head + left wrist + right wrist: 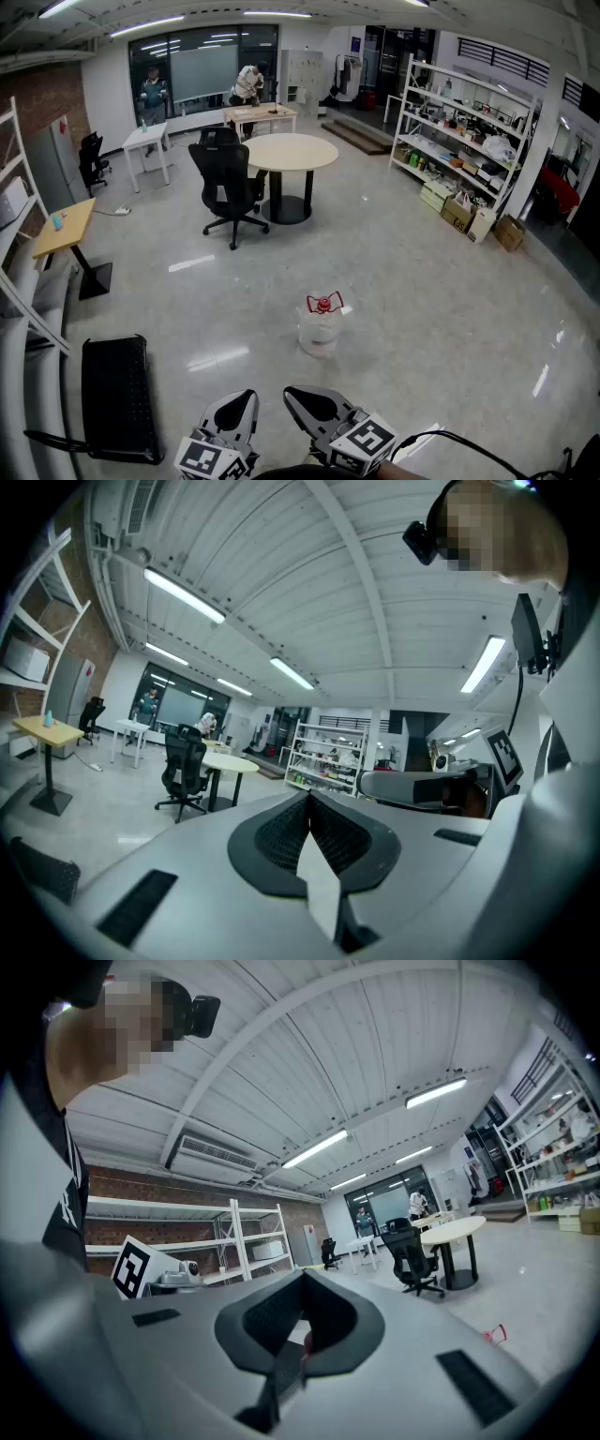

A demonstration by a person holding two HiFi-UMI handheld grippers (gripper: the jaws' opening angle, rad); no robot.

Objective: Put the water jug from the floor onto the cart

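Though held roughly level over the glossy grey floor (422, 309), grips nothing on either side: left grey two-jaw gripper (242, 403), jaws pressed together and empty; right grey two-jaw gripper (302, 400), the same, closed tight on nothing. Just to the left of these, flat black platform cart (114, 394) with a bare deck. A little farther ahead, clear plastic water jug with a red cap and red carrying handle (320, 330): upright on the floor, apart from both grippers and from the cart, slightly right of centre. Beyond, black swivel office chair (228, 183) beside a round pale wooden table (292, 152); farther right, white metal shelving (464, 141) loaded with boxes.

Looks like the approach step, with no part of the lift begun. Calls next for parting one pair of jaws, reaching forward and down to the red handle, closing there, then carrying leftward onto the black deck.

No brand or label legible on the jug. Only black-and-white square marker patterns on the gripper cubes (361, 439); no readable words anywhere, far signs too small.
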